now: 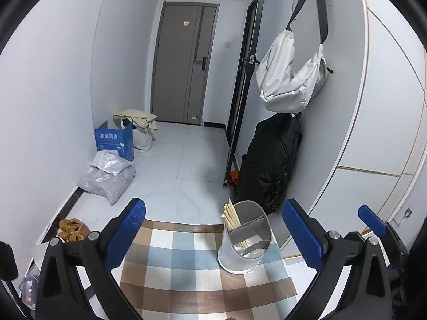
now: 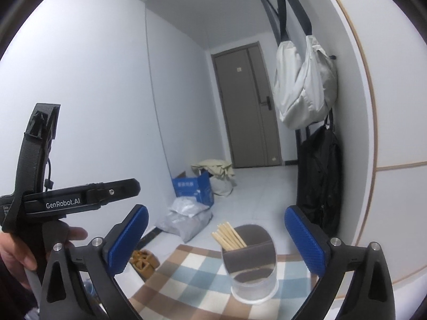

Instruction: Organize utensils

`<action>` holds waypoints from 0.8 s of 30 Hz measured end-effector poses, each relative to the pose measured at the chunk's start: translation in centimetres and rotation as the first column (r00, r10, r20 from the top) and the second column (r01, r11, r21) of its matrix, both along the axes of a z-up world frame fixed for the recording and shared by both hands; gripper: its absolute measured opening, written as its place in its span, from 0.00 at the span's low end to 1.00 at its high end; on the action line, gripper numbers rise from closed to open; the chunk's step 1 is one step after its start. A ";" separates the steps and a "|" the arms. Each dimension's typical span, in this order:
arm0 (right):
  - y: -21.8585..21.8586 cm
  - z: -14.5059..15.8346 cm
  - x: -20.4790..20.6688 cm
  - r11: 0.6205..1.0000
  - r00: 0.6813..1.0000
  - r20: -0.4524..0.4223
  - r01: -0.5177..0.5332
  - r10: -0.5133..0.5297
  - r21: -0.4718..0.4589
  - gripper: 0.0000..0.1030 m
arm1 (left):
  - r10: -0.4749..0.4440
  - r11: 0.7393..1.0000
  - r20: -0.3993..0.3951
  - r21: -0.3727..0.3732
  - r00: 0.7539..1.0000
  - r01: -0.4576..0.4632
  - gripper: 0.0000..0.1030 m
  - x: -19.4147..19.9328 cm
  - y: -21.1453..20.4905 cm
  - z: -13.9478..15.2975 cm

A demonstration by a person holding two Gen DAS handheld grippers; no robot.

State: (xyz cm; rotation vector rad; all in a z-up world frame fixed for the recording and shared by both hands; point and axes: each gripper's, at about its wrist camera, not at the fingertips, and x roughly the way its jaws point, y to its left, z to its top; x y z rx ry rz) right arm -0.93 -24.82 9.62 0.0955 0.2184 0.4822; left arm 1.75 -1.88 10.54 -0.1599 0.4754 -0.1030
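Observation:
A clear utensil holder (image 1: 244, 250) with a grey divider stands upright near the far right corner of the checked tablecloth (image 1: 186, 266). Several pale wooden chopsticks (image 1: 231, 217) stick out of its left compartment; the other compartments look empty. My left gripper (image 1: 213, 205) is open, back from the holder, with nothing between its blue pads. In the right wrist view the holder (image 2: 250, 264) and chopsticks (image 2: 228, 236) sit ahead of my right gripper (image 2: 216, 209), which is open and empty. The left gripper's black body (image 2: 69, 200) is held by a hand (image 2: 16, 256) at the left.
Beyond the table edge lies pale tile floor (image 1: 186, 160). A black backpack (image 1: 269, 160) leans on the right wall under a hanging white bag (image 1: 291, 77). A blue box (image 1: 114, 141), grey parcel bags (image 1: 109, 176) and brown slippers (image 1: 72, 230) line the left wall.

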 end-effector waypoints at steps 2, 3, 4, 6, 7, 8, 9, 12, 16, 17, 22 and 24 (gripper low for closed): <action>0.0 -0.2 -0.9 1.000 1.000 0.020 0.009 -0.009 -0.007 1.00 | 0.010 1.000 0.021 0.012 1.000 -0.011 0.97 -0.7 -0.2 -0.1; -0.1 -0.4 -1.4 1.000 0.999 0.032 0.015 -0.015 -0.009 1.00 | 0.013 1.000 0.029 0.015 0.999 -0.014 0.97 -1.2 -0.2 -0.1; -0.2 -0.5 -1.8 1.000 0.999 0.046 0.024 -0.023 -0.009 1.00 | 0.015 1.000 0.041 0.016 0.999 -0.016 0.97 -1.6 -0.2 -0.2; -0.4 -0.8 -2.5 0.999 0.997 0.065 0.039 -0.039 -0.008 1.00 | 0.024 1.000 0.057 0.017 0.998 -0.025 0.97 -2.4 -0.2 -0.5; -0.5 -1.0 -2.8 0.999 0.996 0.071 0.047 -0.047 -0.008 1.00 | 0.026 0.999 0.061 0.019 0.998 -0.028 0.97 -2.6 -0.3 -0.6; -0.6 -1.2 -3.0 0.999 0.996 0.074 0.051 -0.051 -0.007 1.00 | 0.027 0.999 0.067 0.021 0.997 -0.029 0.97 -2.9 -0.3 -0.8; -0.6 -1.5 -3.2 0.998 0.995 0.078 0.055 -0.055 -0.006 1.00 | 0.034 0.999 0.074 0.023 0.997 -0.035 0.97 -3.1 -0.2 -1.1; -0.8 -2.3 -3.9 0.998 0.993 0.093 0.069 -0.068 -0.006 1.00 | 0.046 0.998 0.090 0.029 0.995 -0.048 0.97 -3.9 -0.2 -1.9; -0.8 -3.8 -4.4 0.996 0.992 0.092 0.087 -0.086 -0.005 1.00 | 0.076 0.996 0.123 0.046 0.989 -0.082 0.97 -4.7 -0.2 -3.2; -0.7 -4.2 -4.5 0.996 0.992 0.093 0.091 -0.089 -0.008 1.00 | 0.078 0.995 0.126 0.045 0.989 -0.084 0.97 -4.9 -0.2 -3.6; -0.2 -6.2 -5.2 0.992 0.984 0.133 0.125 -0.122 -0.020 1.00 | 0.096 0.993 0.130 0.051 0.987 -0.103 0.97 -5.2 0.1 -6.0; -0.1 -7.1 -5.5 0.990 0.981 0.143 0.138 -0.133 -0.026 1.00 | 0.104 0.992 0.132 0.060 0.986 -0.113 0.97 -5.2 0.0 -6.9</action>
